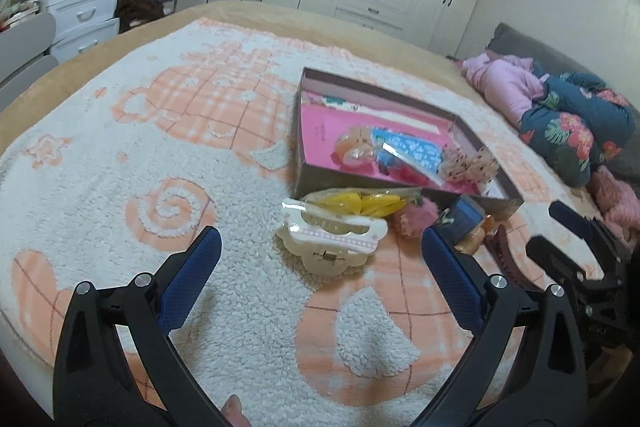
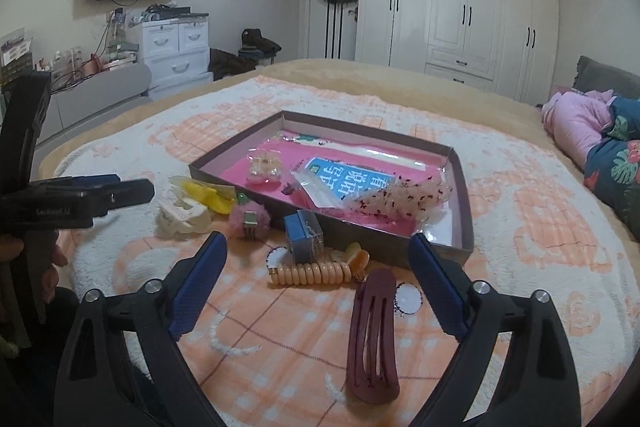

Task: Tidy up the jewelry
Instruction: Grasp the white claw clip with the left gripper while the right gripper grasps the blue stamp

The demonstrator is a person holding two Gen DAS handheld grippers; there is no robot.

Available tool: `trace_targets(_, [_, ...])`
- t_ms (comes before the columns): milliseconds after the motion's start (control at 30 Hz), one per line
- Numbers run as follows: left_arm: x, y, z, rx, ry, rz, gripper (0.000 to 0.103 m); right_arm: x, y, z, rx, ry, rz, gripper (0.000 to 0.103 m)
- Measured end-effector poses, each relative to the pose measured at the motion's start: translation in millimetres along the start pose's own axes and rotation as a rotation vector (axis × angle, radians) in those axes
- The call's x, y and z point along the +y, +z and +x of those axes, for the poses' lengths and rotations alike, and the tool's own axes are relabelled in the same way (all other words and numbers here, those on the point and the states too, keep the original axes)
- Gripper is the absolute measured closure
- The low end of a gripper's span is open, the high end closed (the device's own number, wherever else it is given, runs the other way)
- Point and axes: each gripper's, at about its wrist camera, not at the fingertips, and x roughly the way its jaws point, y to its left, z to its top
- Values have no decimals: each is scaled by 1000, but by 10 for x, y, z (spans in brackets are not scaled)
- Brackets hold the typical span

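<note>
Both tools gape wide and hold nothing: the left tool (image 1: pixel 322 243) faces a cream claw clip (image 1: pixel 332 239), the right tool (image 2: pixel 318 253) a maroon hair clip (image 2: pixel 372 331). Some pieces already lie in the box (image 2: pixel 466 211); perhaps seven remain on the bed
</note>
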Motion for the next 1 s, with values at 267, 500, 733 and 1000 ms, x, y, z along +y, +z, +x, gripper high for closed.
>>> trace_targets(267, [-39,13,225,55,-3,14,11,-11,39,265,54,10,-23,25])
trace_targets(500, [41,14,369,104,-12,-34,11,8,35,478,106,17,-50,37])
trace_targets(733, [62,21,481,136,-14,-47,11,31,61,642,142,31,-61,60])
trace_targets(1000, [-41,21,604,162,11,10,11,86,58,724,158,47,-68,77])
